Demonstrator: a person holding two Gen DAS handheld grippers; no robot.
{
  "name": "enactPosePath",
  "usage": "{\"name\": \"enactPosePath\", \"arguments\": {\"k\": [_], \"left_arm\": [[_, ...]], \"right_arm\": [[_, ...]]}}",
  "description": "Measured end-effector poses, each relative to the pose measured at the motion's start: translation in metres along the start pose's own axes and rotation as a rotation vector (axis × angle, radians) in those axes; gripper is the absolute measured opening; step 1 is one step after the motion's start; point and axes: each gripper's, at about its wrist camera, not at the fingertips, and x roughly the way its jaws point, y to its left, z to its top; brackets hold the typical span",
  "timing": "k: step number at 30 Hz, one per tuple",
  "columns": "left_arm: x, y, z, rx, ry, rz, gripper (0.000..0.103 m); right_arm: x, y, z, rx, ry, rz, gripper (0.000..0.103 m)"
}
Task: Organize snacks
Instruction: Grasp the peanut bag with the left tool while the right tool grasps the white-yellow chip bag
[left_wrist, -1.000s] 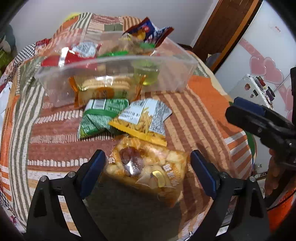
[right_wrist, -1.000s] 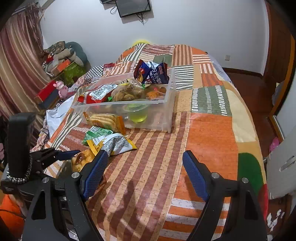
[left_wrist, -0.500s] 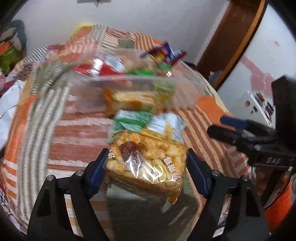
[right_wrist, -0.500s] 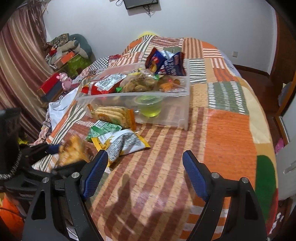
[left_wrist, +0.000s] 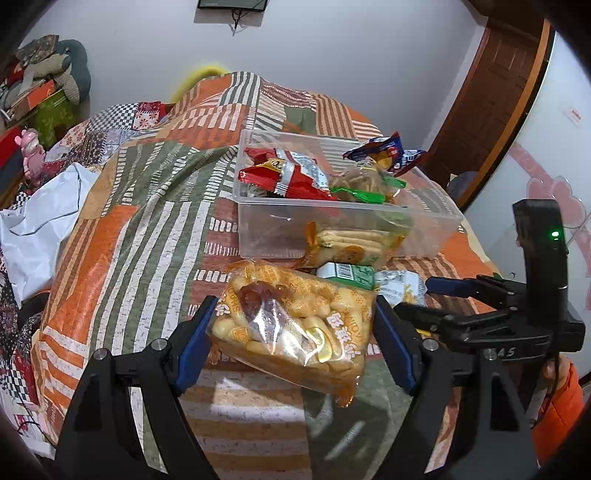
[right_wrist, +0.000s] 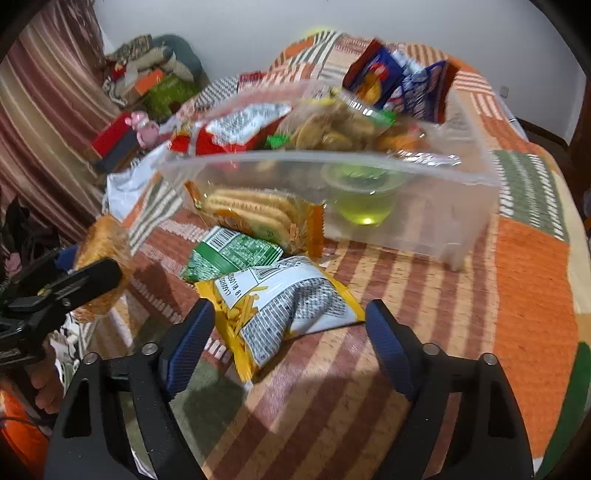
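Your left gripper (left_wrist: 293, 334) is pinching the orange cracker bag (left_wrist: 295, 325), lifted off the bed (left_wrist: 122, 236) just near of the clear bin (left_wrist: 436, 225). Your right gripper (right_wrist: 290, 339) is spread wide around the yellow fries packet (right_wrist: 284, 310), which lies on the bed by the green packet (right_wrist: 232, 254).

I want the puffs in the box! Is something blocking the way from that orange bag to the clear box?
Nothing blocks it. The left gripper holds the orange bag above the bed. The cracker pack and green packet lie low below the clear box rim, whose top is open.
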Motion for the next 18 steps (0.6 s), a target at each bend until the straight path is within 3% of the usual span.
{"name": "enactPosePath", "arguments": {"k": [4, 10, 15, 18], "left_arm": [[0.008, 0.003, 0.001, -0.01, 0.013, -0.005, 0.08], [0.013, 0.003, 0.0, -0.015, 0.021, -0.011, 0.08], [0.012, 0.002, 0.001, -0.013, 0.015, -0.011, 0.08], [0.009, 0.0, 0.003, -0.008, 0.006, -0.009, 0.08]], "right_arm": [[0.01, 0.004, 0.002, -0.035, 0.014, 0.0, 0.099], [0.013, 0.009, 0.004, -0.083, 0.006, -0.031, 0.097], [0.009, 0.007, 0.004, -0.1, -0.002, -0.014, 0.067], [0.004, 0.003, 0.003, -0.08, -0.012, -0.008, 0.059]]}}
